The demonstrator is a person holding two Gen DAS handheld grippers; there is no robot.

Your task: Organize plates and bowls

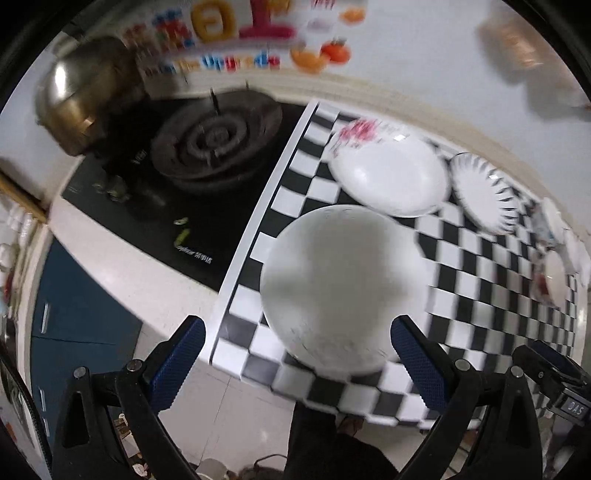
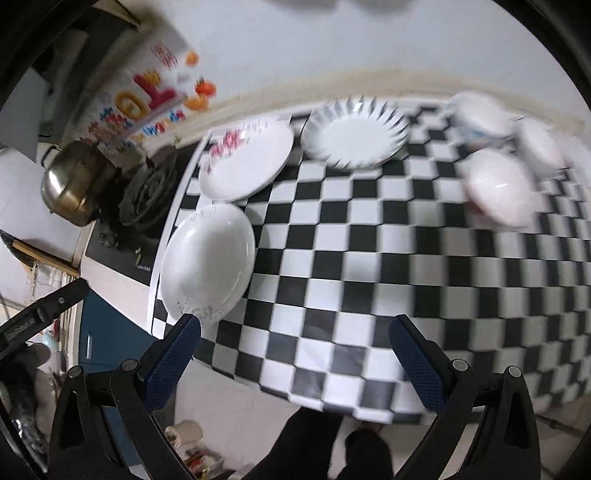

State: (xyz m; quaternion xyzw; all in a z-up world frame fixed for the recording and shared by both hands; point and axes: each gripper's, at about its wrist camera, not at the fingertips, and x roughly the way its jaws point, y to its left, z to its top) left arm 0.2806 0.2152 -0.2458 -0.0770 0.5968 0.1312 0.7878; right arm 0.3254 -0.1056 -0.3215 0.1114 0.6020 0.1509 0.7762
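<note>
- The left tool (image 1: 297, 332) hangs released above the near left corner of the desk (image 1: 480, 295), fingers spread wide and gripping nothing.
- A plain plate (image 1: 343, 288) lies on the checkered cloth just ahead of that tool, near the desk's left edge.
- Behind it sits a floral plate (image 1: 388, 173), its near rim just beside the plain plate; I cannot tell if they touch.
- To the right of the floral plate lies a spiky plate (image 1: 480, 192) with dark rim marks.
- Bowls (image 2: 498, 188) cluster at the far right of the desk, blurred; their count is unclear.
- The right tool (image 2: 295, 332) is also released and empty, hovering over the near edge of the desk, right of the plain plate.
- Left of the desk is a stove (image 1: 214, 140) with a metal pot (image 1: 81, 99) behind it.
- A colourful poster (image 1: 229, 33) hangs on the wall.
</note>
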